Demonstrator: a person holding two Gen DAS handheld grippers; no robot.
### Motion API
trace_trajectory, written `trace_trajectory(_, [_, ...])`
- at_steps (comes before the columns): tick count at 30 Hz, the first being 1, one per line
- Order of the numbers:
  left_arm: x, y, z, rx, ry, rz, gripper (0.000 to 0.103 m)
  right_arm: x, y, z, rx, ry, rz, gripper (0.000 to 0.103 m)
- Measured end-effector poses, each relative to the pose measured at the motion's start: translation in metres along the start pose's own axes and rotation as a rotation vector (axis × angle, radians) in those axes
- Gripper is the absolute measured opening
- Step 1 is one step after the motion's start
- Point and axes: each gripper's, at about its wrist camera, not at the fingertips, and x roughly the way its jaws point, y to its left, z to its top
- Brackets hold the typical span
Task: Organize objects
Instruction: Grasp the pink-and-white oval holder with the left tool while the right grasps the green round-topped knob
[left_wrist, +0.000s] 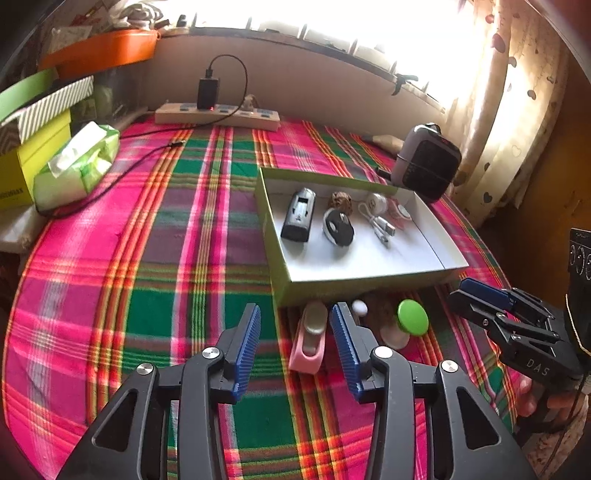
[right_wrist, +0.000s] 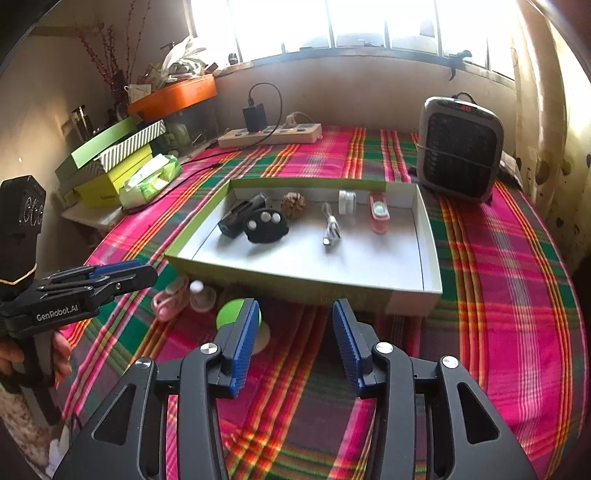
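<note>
Shallow box (right_wrist: 430, 236), green outside and white inside, sits on the plaid-covered surface (left_wrist: 147, 258). Contents: a black-and-silver device (left_wrist: 299, 216), a black oval gadget (left_wrist: 338, 230), a brown walnut-like ball (left_wrist: 340, 201), a white cable (left_wrist: 382, 225) and a pink item (right_wrist: 379, 212) at the far wall. Outside, near the front wall: a pink clip-like object (left_wrist: 308, 341), a green-capped piece (left_wrist: 412, 317) and a small white knob (left_wrist: 359, 307). Left tongs (left_wrist: 295, 325) released, hovering just left of the pink object. Right tongs (right_wrist: 295, 321) released, empty, beside the green cap. A heater (right_wrist: 460, 147) stands behind the box.
</note>
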Motion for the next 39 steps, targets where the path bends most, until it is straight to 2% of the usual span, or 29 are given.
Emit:
trace_trajectory(4, [0.003, -0.002, -0.003, 0.005, 0.014, -0.022, 0.040, 0.001, -0.002, -0.007, 0.009, 0.013, 0.006, 0.048])
trace_trajectory(15, [0.021, -0.007, -0.011, 0.027, 0.066, -0.018, 0.040, 0.009, 0.002, -0.018, -0.012, 0.051, 0.013, 0.048])
trace_trajectory(28, [0.033, -0.009, -0.009, 0.066, 0.073, 0.021, 0.040, 0.017, 0.008, -0.021, -0.036, 0.083, 0.017, 0.048])
trace_trajectory(33, [0.034, -0.015, -0.010, 0.100, 0.073, 0.058, 0.040, 0.022, 0.011, -0.022, -0.043, 0.094, 0.013, 0.048])
trace_trajectory(36, [0.034, -0.015, -0.010, 0.102, 0.069, 0.065, 0.038, 0.024, 0.014, -0.022, -0.051, 0.100, 0.014, 0.048])
trace_trajectory(39, [0.034, -0.013, -0.011, 0.100, 0.061, 0.087, 0.027, 0.026, 0.017, -0.021, -0.060, 0.107, 0.015, 0.048])
